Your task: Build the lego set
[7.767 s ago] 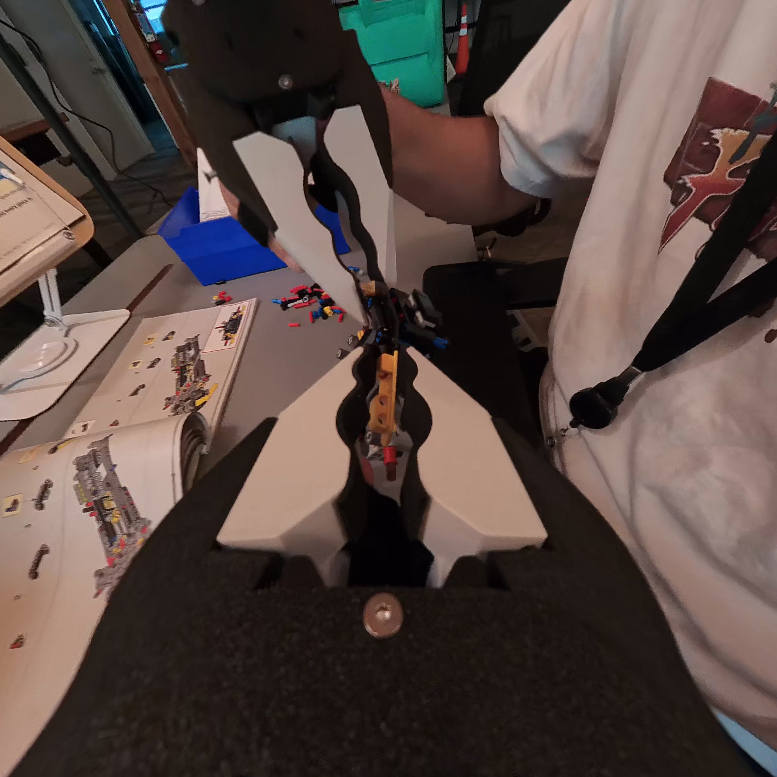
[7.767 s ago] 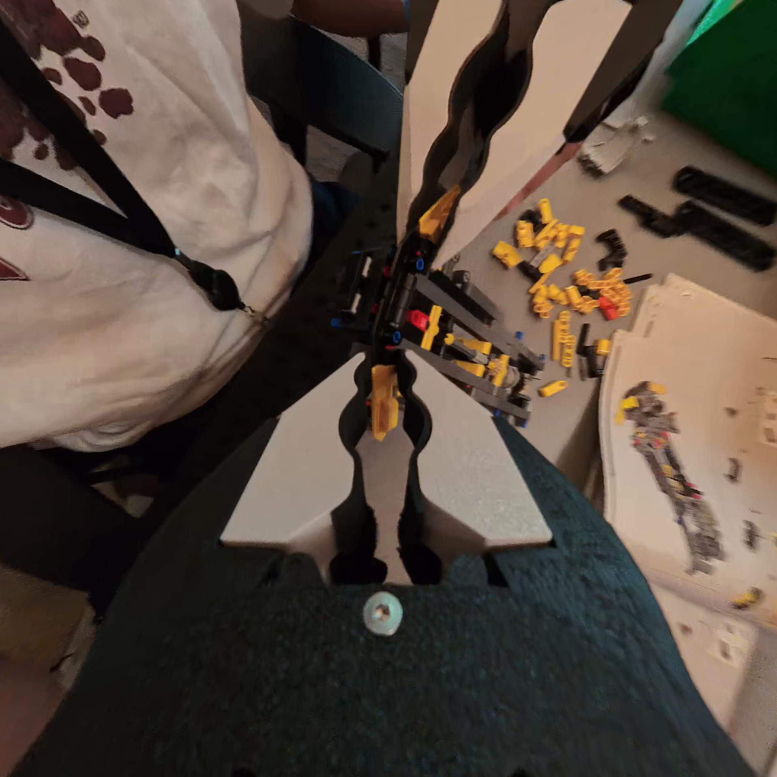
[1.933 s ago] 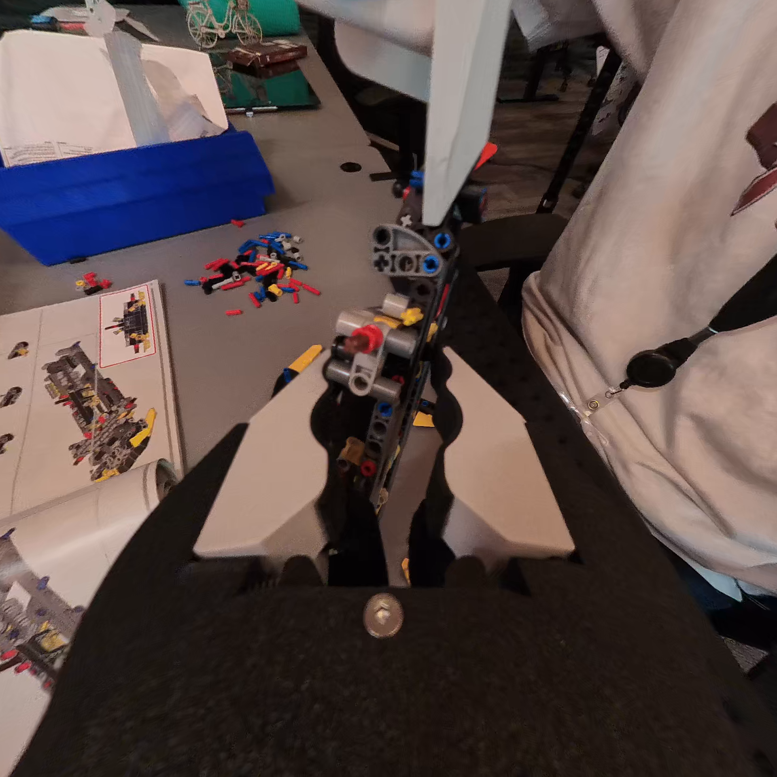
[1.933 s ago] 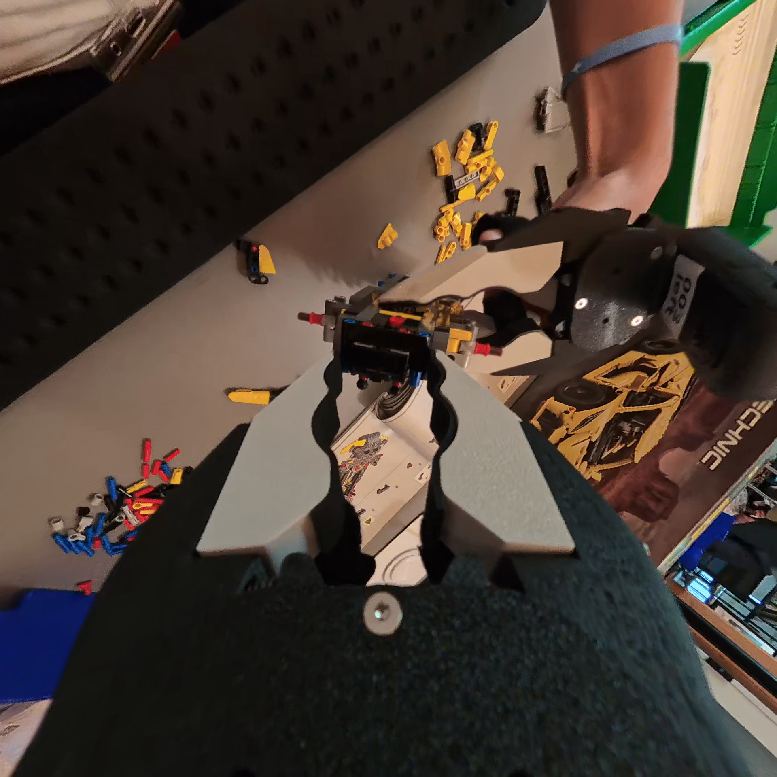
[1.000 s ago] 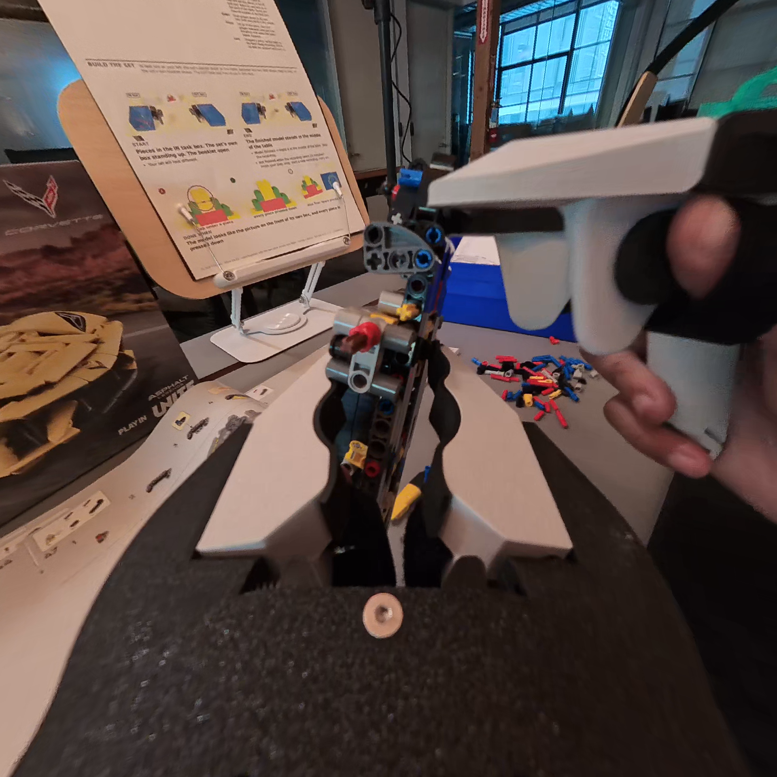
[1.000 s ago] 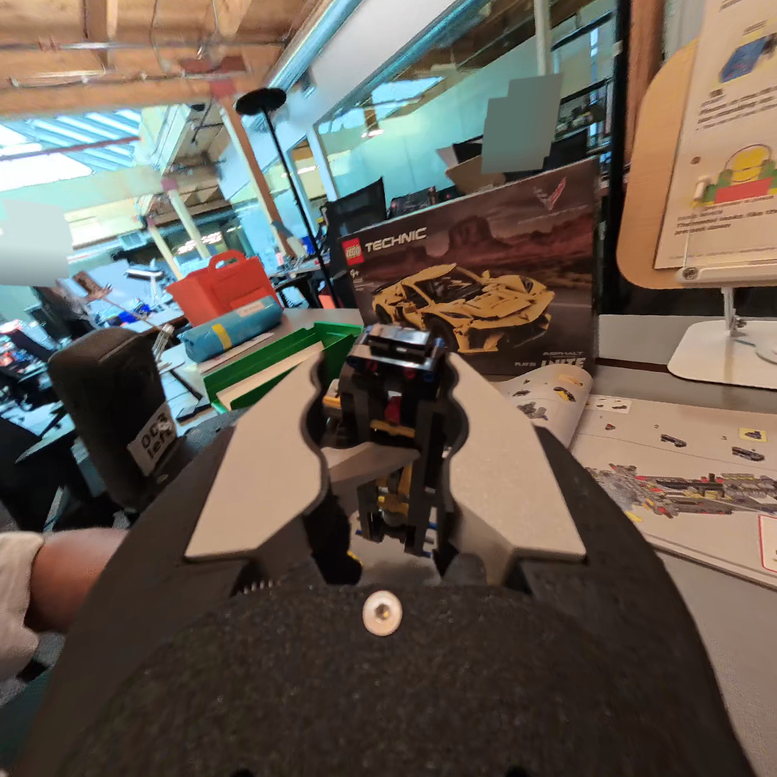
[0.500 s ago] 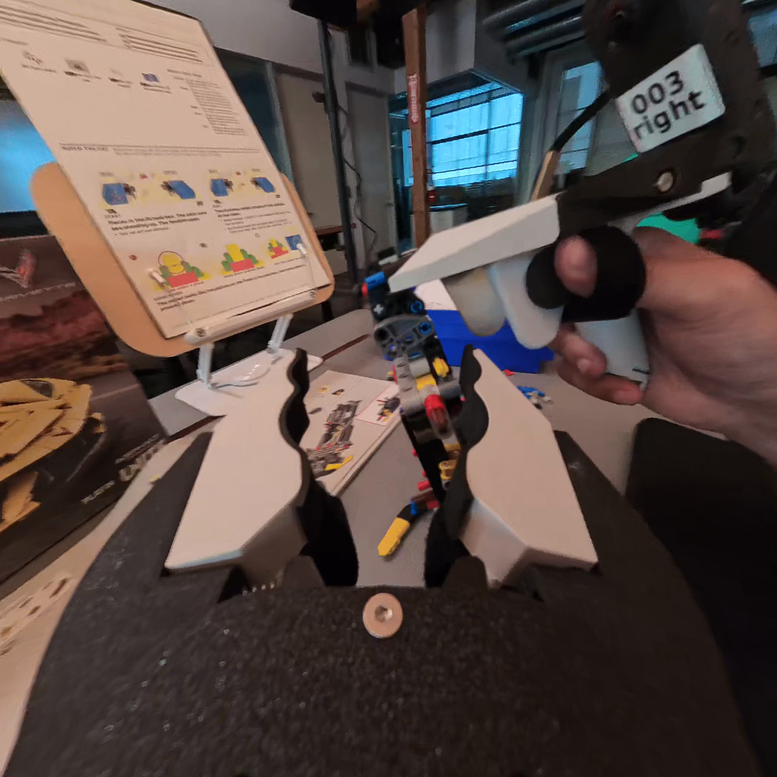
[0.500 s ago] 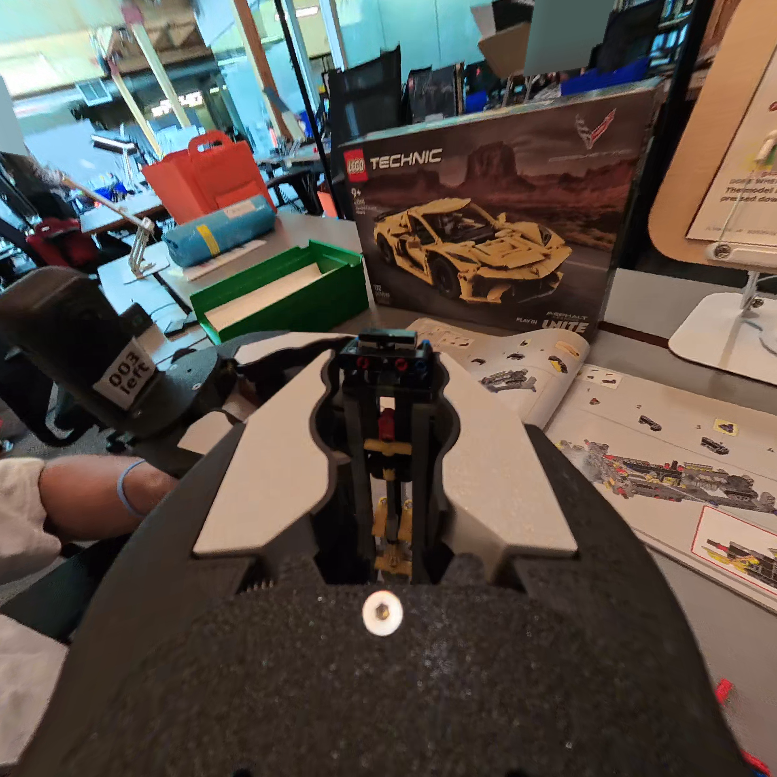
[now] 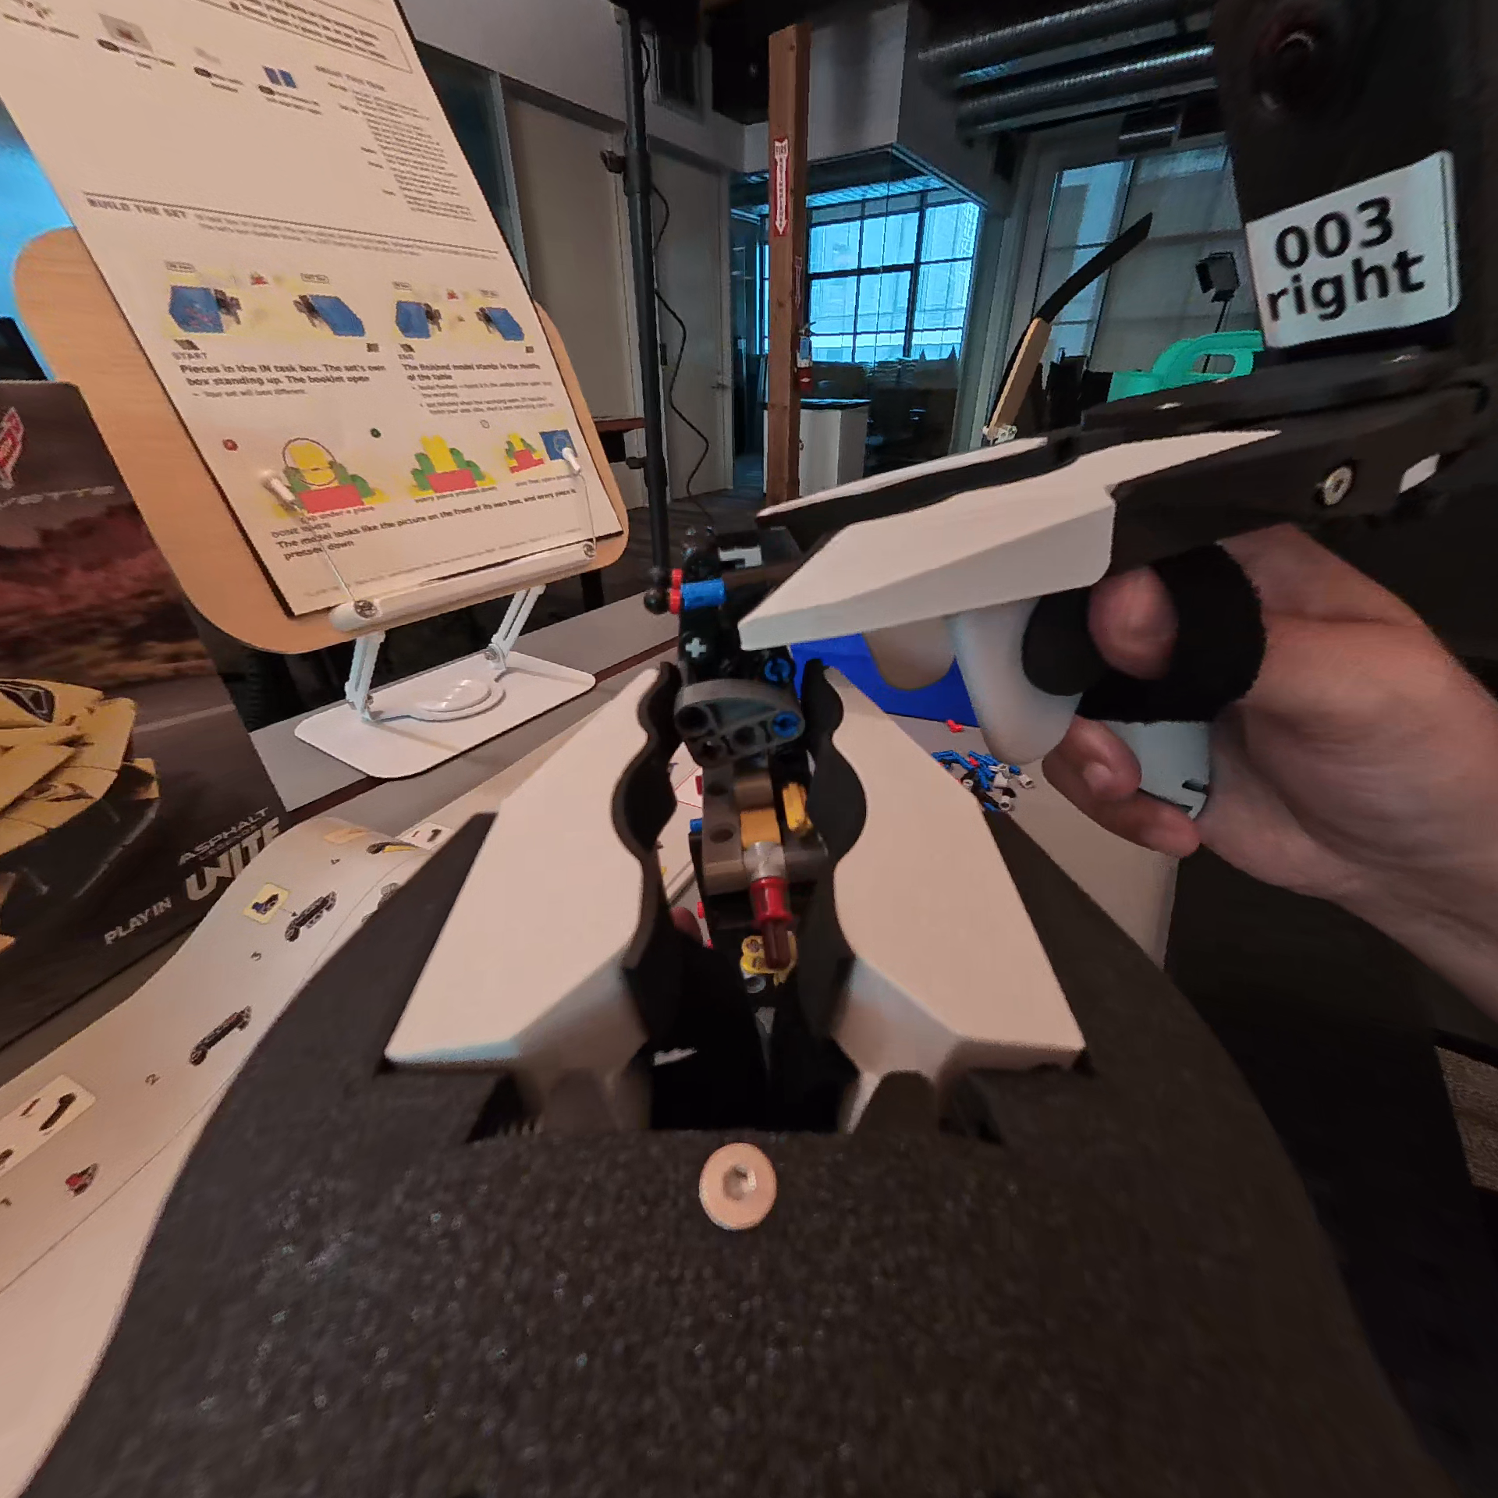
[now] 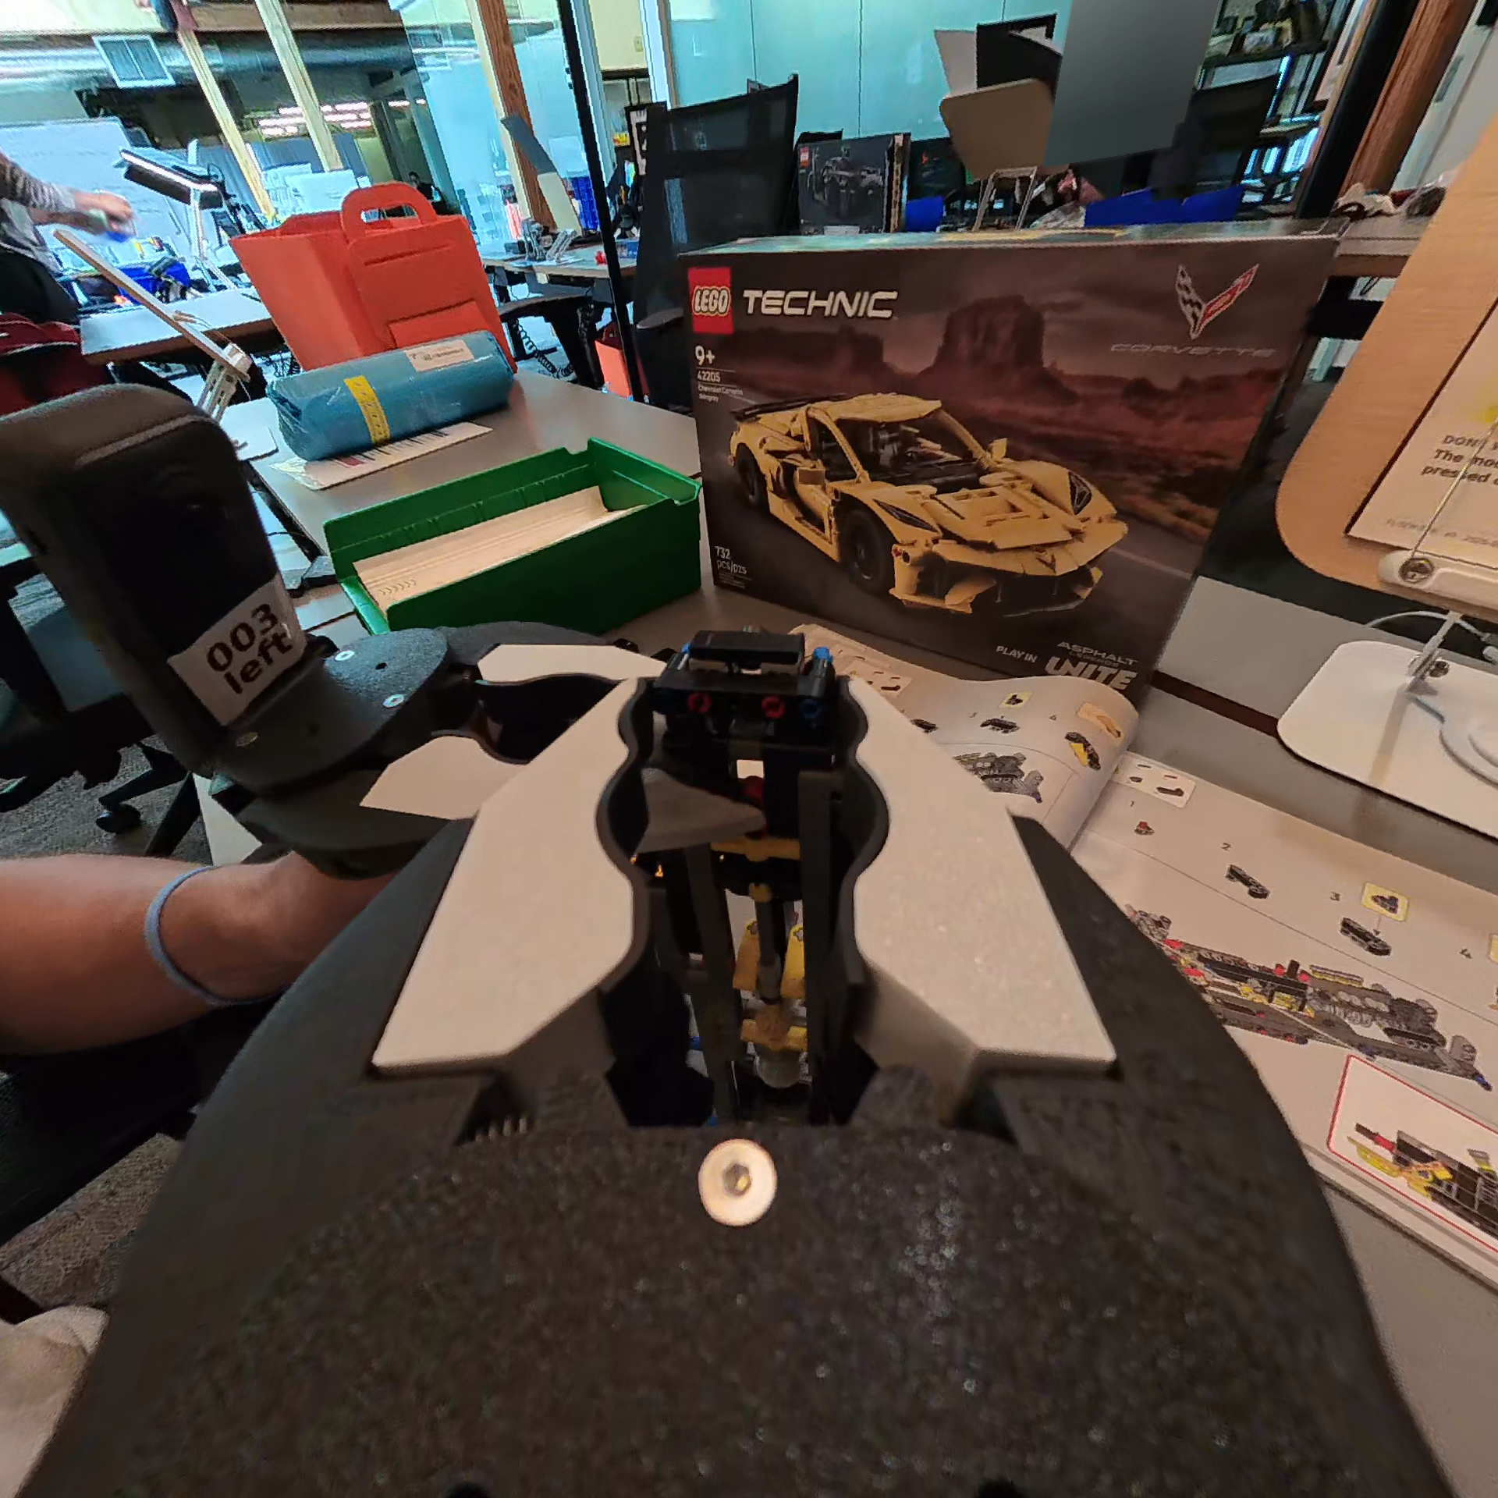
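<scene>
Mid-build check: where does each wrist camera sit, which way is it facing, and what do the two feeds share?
Left wrist view: behind the left claw, facing the instruction stand; the person's right hand shows.
Right wrist view: behind the right claw, facing the set's box and green bin; the left forearm shows.
Shared: the lego assembly, booklet, both claws.

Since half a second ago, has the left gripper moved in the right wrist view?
Yes. Against the green bin, the left gripper has edged right and up, toward the lego assembly.
</scene>
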